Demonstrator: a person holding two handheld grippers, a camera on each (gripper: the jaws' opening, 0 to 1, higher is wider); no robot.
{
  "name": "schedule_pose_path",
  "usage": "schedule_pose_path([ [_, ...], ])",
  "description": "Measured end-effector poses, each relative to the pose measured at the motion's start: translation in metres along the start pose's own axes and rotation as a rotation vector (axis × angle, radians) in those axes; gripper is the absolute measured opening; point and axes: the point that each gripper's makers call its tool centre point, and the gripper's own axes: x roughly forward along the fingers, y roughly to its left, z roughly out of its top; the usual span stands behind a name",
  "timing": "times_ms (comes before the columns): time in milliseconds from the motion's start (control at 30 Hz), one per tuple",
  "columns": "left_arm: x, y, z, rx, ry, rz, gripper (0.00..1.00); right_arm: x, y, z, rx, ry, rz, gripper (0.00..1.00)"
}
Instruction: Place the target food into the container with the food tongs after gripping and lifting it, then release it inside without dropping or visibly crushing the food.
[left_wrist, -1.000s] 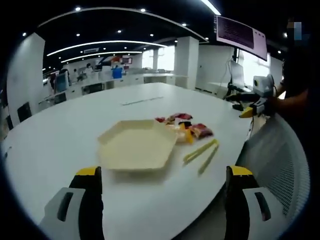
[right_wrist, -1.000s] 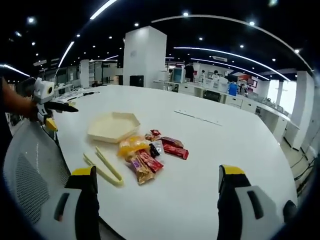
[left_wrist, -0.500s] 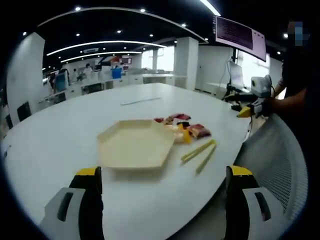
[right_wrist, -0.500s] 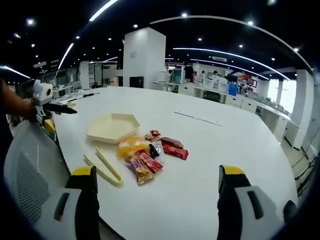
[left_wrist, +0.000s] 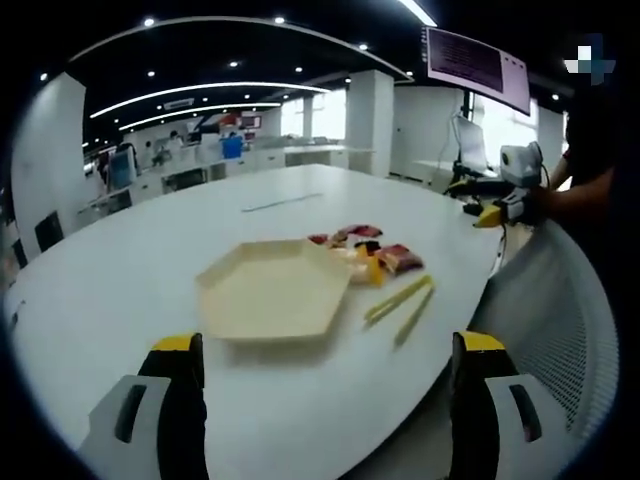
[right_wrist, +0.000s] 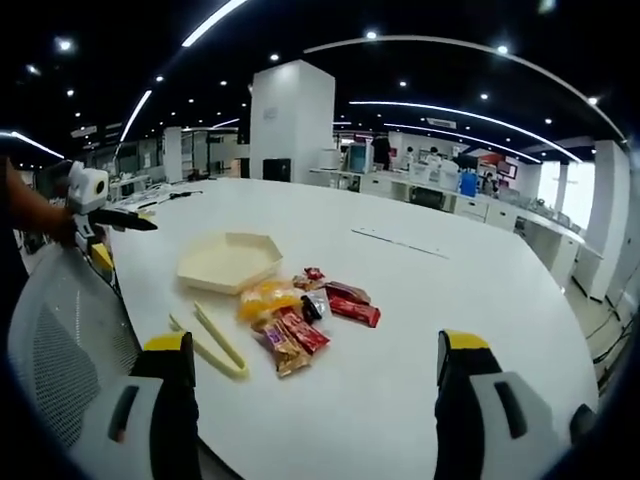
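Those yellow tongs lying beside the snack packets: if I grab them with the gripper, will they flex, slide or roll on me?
The food tongs look like thin plastic, so probably light and springy: their two arms lie splayed apart, so they should squeeze together under a grip. On the smooth white table they may skid if nudged. Their flat, long arms make rolling unlikely.

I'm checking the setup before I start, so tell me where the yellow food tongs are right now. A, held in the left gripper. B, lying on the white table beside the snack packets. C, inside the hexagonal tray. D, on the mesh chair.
B: the food tongs lie flat on the white table next to the snack packets, outside the hexagonal tray, and both grippers' jaws stand open and empty.
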Motion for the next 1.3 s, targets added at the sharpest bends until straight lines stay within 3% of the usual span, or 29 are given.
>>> schedule_pose_path([
  [300, 0.001, -0.003, 0.004, 0.036, -0.012, -0.024, 0.99, -0.001, 0.012, -0.009, -0.037, 0.013, 0.07, 1.0],
  [333, 0.001, -0.007, 0.015, 0.062, -0.072, -0.053, 0.98, -0.002, 0.013, -0.008, -0.039, 0.01, 0.074, 1.0],
  [367, 0.0, -0.005, 0.018, 0.072, -0.078, -0.042, 0.97, -0.002, 0.013, -0.008, -0.043, 0.007, 0.073, 1.0],
  [467, 0.001, 0.001, 0.016, 0.065, -0.047, -0.034, 0.99, -0.002, 0.012, -0.011, -0.03, 0.019, 0.07, 1.0],
  [767, -0.002, 0.005, 0.011, 0.052, -0.031, -0.02, 0.99, -0.006, 0.009, -0.016, -0.013, 0.048, 0.052, 1.0],
  [900, -0.003, 0.006, 0.008, 0.045, -0.024, -0.014, 0.99, -0.009, 0.013, -0.02, -0.001, 0.06, 0.088, 1.0],
  [1000, -0.003, 0.003, 0.004, 0.052, 0.012, -0.024, 0.95, -0.01, 0.016, -0.024, -0.009, 0.076, 0.096, 1.0],
  [1300, 0.0, 0.002, 0.009, 0.082, 0.004, -0.041, 0.99, -0.012, 0.016, -0.03, -0.007, 0.093, 0.086, 1.0],
])
